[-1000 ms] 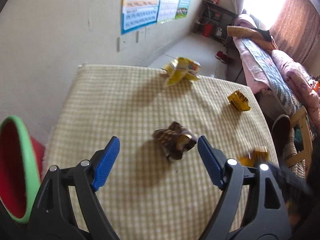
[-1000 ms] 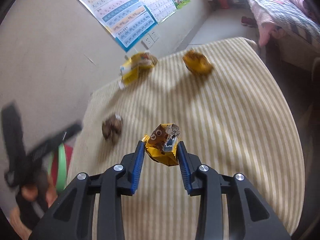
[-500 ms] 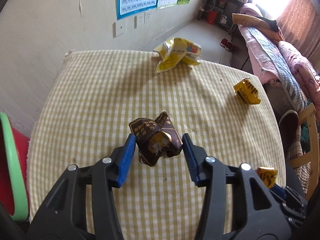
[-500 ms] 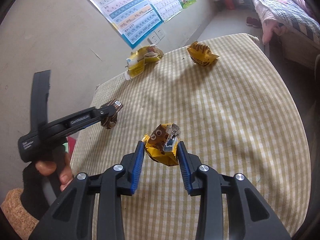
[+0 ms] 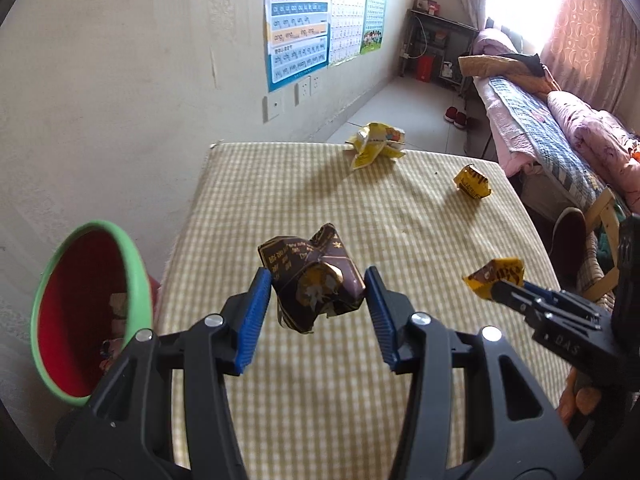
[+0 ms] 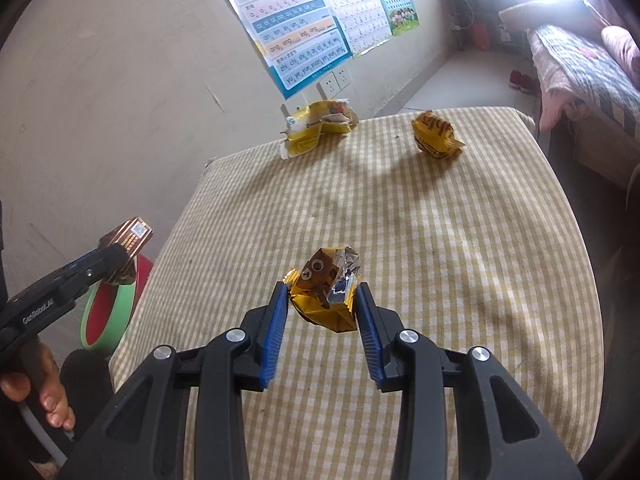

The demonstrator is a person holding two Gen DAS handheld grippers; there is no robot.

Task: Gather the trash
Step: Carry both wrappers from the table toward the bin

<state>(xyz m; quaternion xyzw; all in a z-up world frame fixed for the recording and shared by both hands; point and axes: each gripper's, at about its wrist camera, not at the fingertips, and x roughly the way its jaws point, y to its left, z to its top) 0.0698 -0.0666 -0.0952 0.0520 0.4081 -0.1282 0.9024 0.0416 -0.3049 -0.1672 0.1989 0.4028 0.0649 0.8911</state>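
My left gripper is shut on a crumpled brown wrapper and holds it clear above the checked tablecloth. A red bin with a green rim stands low beside the table's left edge. In the right wrist view my right gripper is shut on a crumpled gold wrapper over the table's near part. At that view's left edge the brown wrapper hangs above the bin. A yellow-and-white packet and a small yellow wrapper lie at the table's far end.
A wall with posters runs along the table's left side. A bed with quilts and a wooden chair frame stand to the right. A person's hand grips the left tool's handle.
The left gripper shut on the brown wrapper, lifted it off the cloth and carried it left toward the bin. The right gripper kept its hold on the gold wrapper and barely shifted.
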